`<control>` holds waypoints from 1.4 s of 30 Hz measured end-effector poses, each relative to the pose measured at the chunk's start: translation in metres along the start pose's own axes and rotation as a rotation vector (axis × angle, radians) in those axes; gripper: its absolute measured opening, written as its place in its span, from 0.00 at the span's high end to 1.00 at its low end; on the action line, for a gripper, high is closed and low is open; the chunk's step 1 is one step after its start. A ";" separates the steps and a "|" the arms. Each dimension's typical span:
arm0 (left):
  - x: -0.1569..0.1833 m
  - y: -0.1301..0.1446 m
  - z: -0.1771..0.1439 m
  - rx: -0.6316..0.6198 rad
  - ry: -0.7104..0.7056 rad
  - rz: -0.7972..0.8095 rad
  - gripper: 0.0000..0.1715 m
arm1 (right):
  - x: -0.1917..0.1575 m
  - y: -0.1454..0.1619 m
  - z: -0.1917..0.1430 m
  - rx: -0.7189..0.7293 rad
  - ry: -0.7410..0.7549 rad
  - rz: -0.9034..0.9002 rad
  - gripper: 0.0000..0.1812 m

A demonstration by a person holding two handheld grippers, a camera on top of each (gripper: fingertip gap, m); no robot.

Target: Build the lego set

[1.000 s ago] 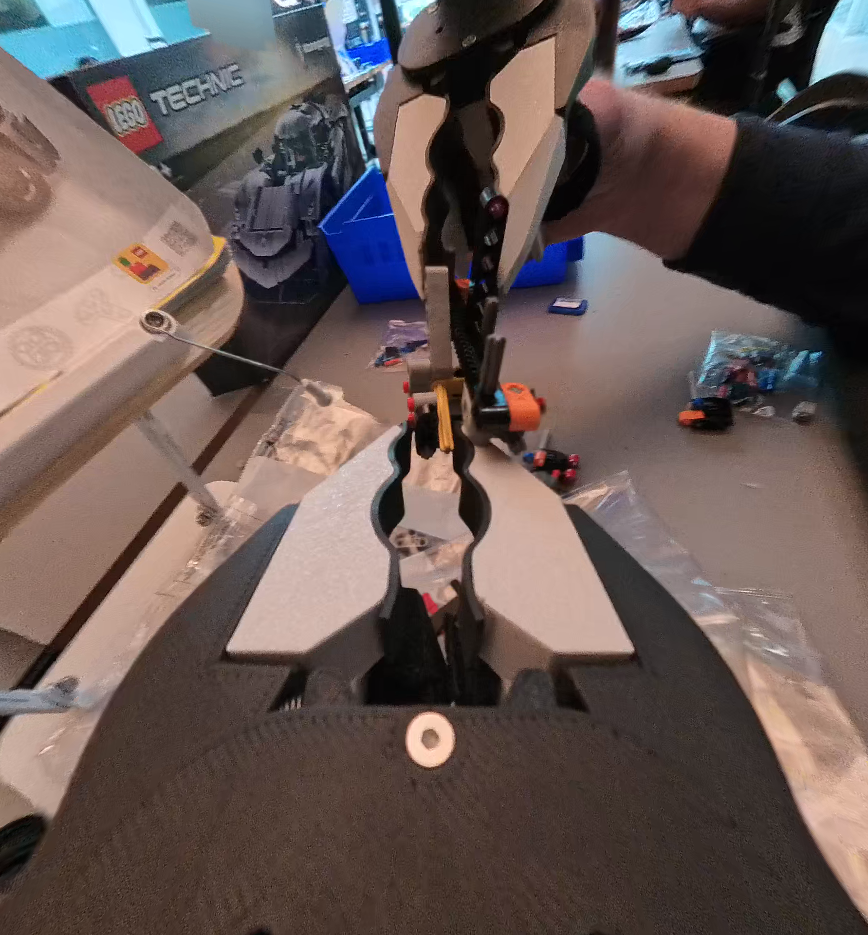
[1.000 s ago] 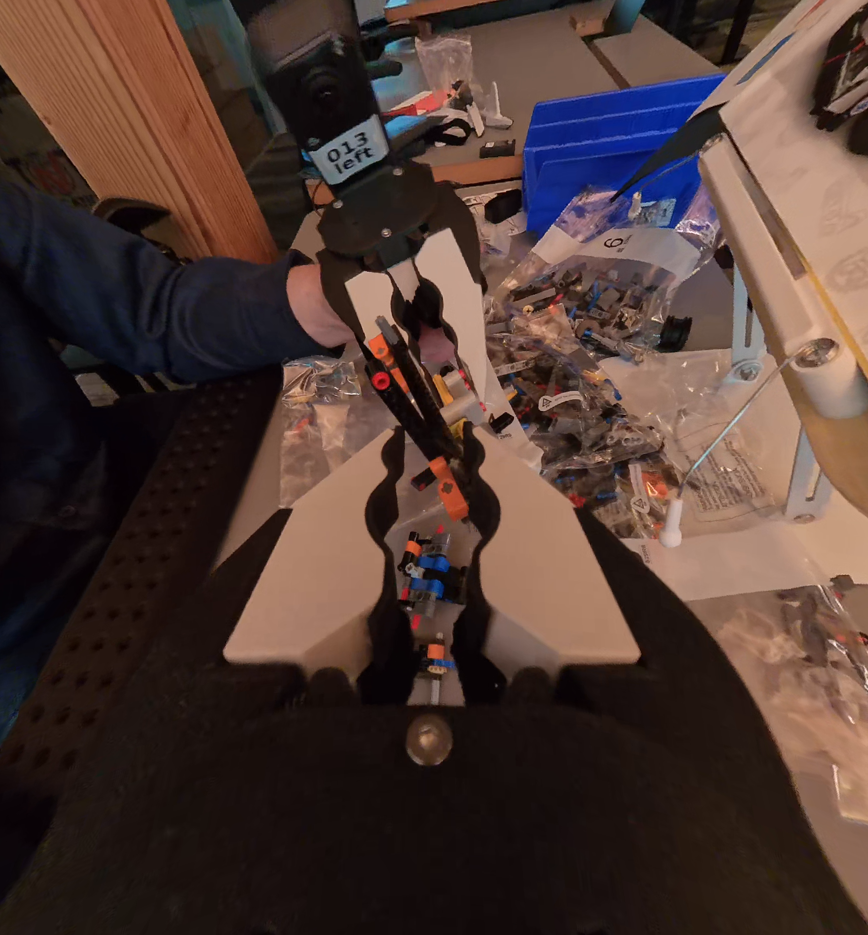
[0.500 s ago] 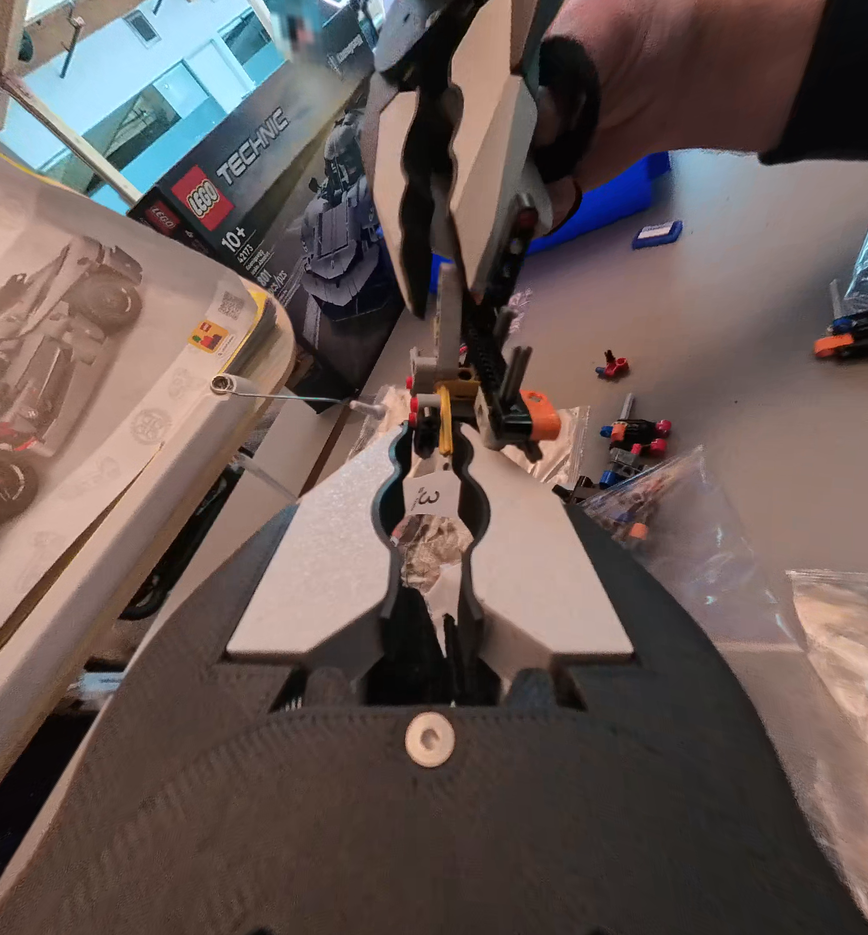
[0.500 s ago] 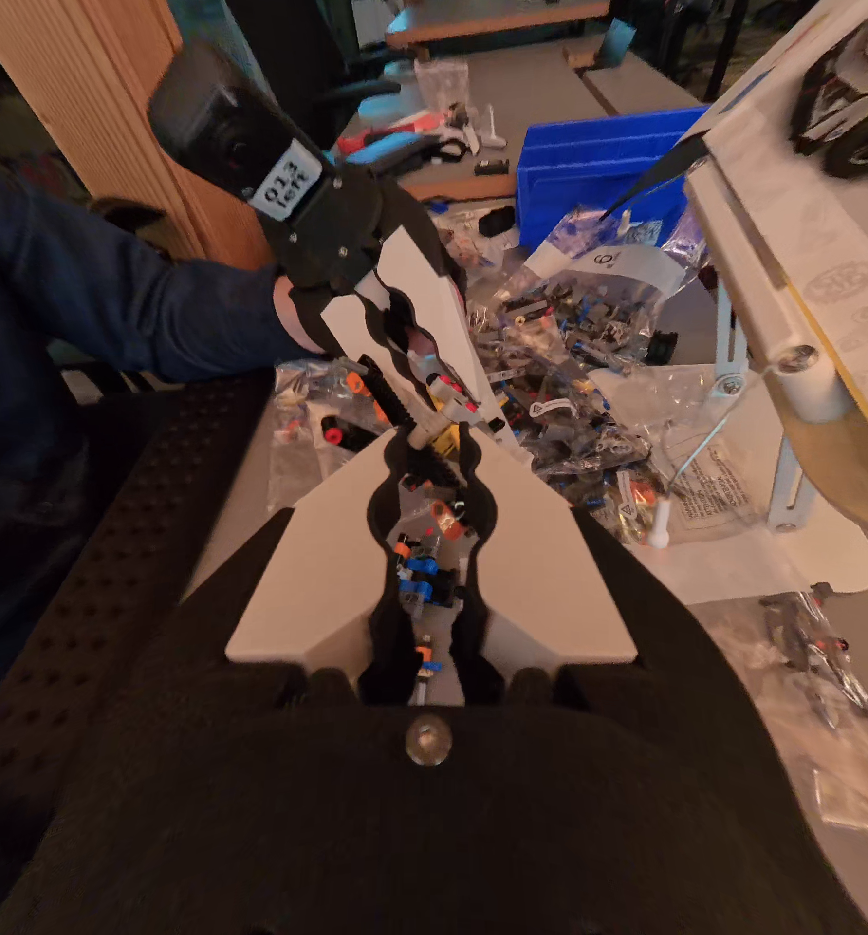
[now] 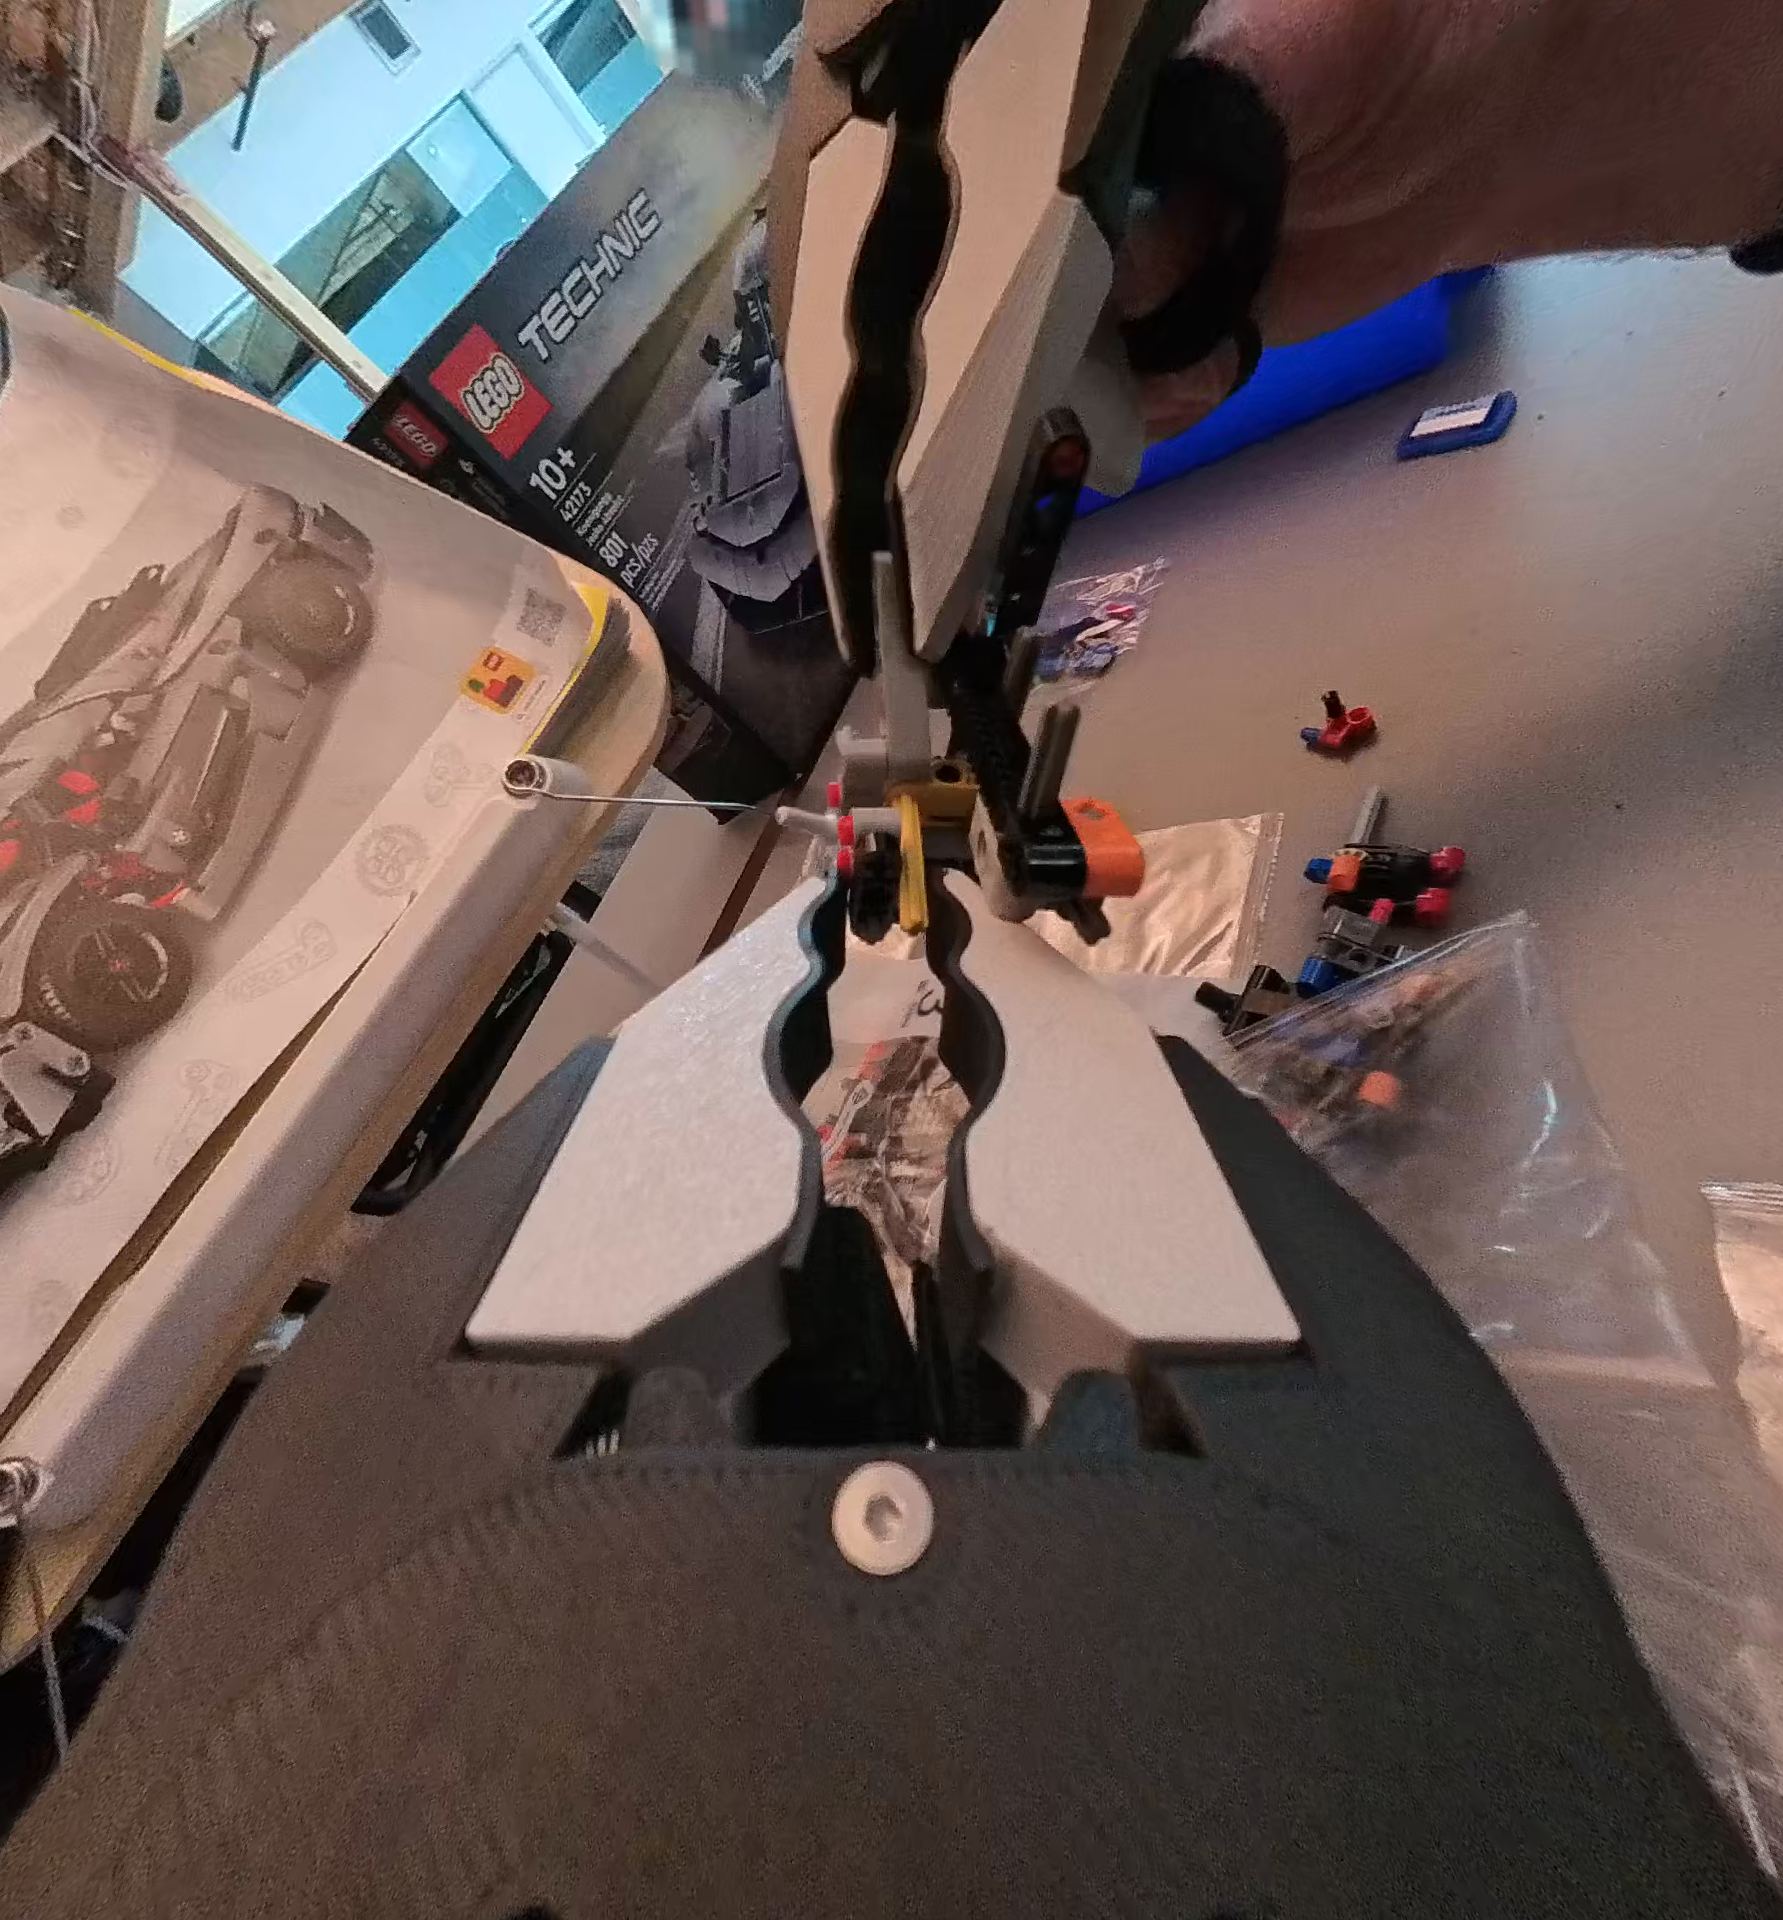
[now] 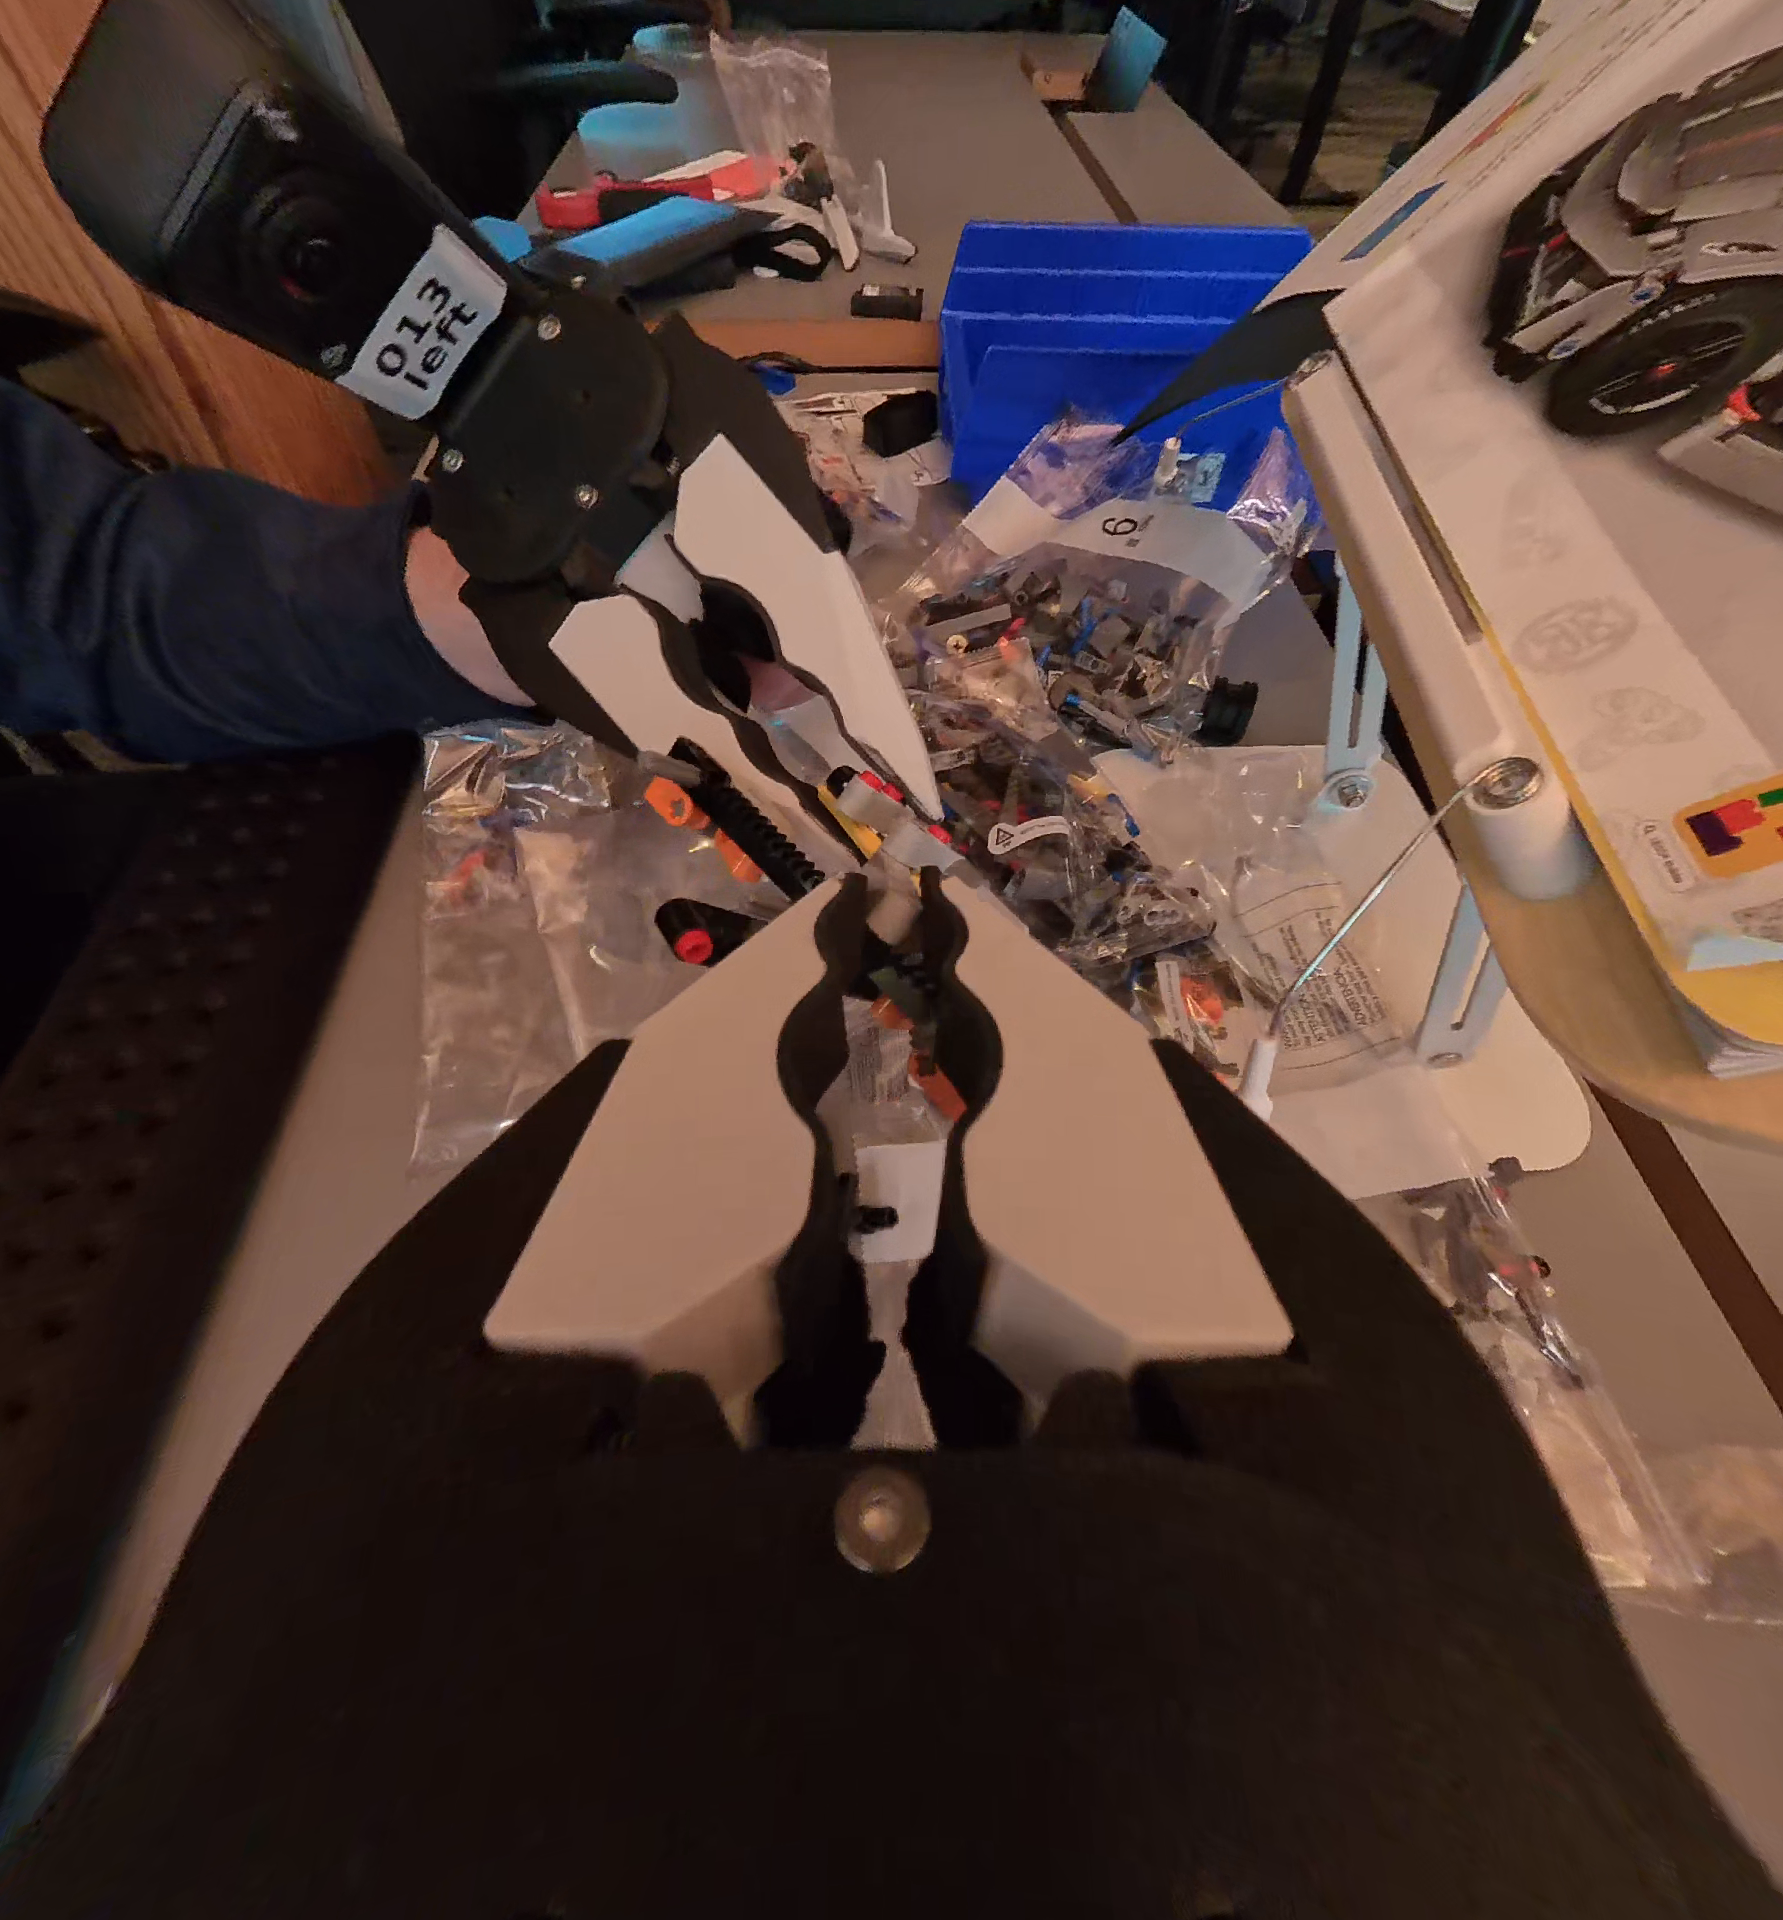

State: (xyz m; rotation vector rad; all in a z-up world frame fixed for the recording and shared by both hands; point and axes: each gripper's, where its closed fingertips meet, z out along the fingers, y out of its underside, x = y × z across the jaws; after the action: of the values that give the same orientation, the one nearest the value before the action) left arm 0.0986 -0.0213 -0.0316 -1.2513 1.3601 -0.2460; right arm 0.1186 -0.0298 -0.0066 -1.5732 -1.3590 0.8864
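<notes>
Two grey-fingered grippers met tip to tip above the grey table (image 5: 1489, 644), small multicoloured lego assembly (image 5: 954, 831) pinched between both, left gripper (image 5: 892, 914) and right gripper (image 6: 892, 894) each nearly closed on it, right one angled down from the far side.

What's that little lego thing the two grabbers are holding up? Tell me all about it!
The small half-built lego assembly is plastic: a black toothed bar, pale grey beams, a thin yellow rod, red pins and an orange block on one side. It hangs in the air above the grey table, touching no bag. The left gripper pinches its lower end by the yellow rod; the right gripper pinches a grey beam from above. Both look shut on it.
</notes>
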 end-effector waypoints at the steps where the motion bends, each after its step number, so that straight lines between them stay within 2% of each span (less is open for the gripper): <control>1: -0.001 0.001 0.000 -0.007 -0.008 0.001 0.92 | 0.002 -0.001 0.001 0.004 0.013 0.013 0.96; 13: -0.015 0.013 0.001 -0.027 -0.028 -0.125 0.92 | 0.009 -0.003 0.013 -0.014 0.123 -0.010 0.96; 18: -0.016 0.016 0.004 -0.091 -0.106 0.014 0.92 | 0.013 0.004 0.009 -0.009 0.104 0.026 0.94; 19: -0.019 0.020 0.004 -0.120 -0.134 0.052 0.92 | 0.013 0.003 0.006 -0.005 0.104 0.026 0.91; 23: -0.027 0.025 0.004 -0.163 -0.214 0.152 0.92 | 0.009 -0.004 0.001 0.006 0.099 0.021 0.92; 28: -0.025 0.019 0.005 -0.173 -0.241 0.225 0.92 | 0.002 0.009 0.021 -0.089 0.108 -0.046 0.99; 32: -0.026 0.023 0.005 -0.197 -0.251 0.231 0.92 | 0.012 0.021 0.027 -0.142 0.175 -0.061 1.00; 37: -0.024 0.017 0.004 -0.151 -0.215 0.129 0.92 | 0.012 0.031 0.031 -0.212 0.199 -0.111 1.00; 40: -0.034 0.002 -0.006 -0.056 -0.218 -0.003 0.93 | 0.010 0.068 0.048 -0.403 0.193 -0.172 1.00; 42: -0.044 0.004 -0.015 -0.065 -0.246 0.007 0.93 | 0.004 0.076 0.057 -0.427 0.159 -0.175 1.00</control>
State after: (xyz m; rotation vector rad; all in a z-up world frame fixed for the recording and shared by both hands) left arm 0.0713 0.0059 -0.0048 -1.2851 1.1678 -0.0407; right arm 0.0960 -0.0205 -0.0985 -1.7620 -1.6118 0.3687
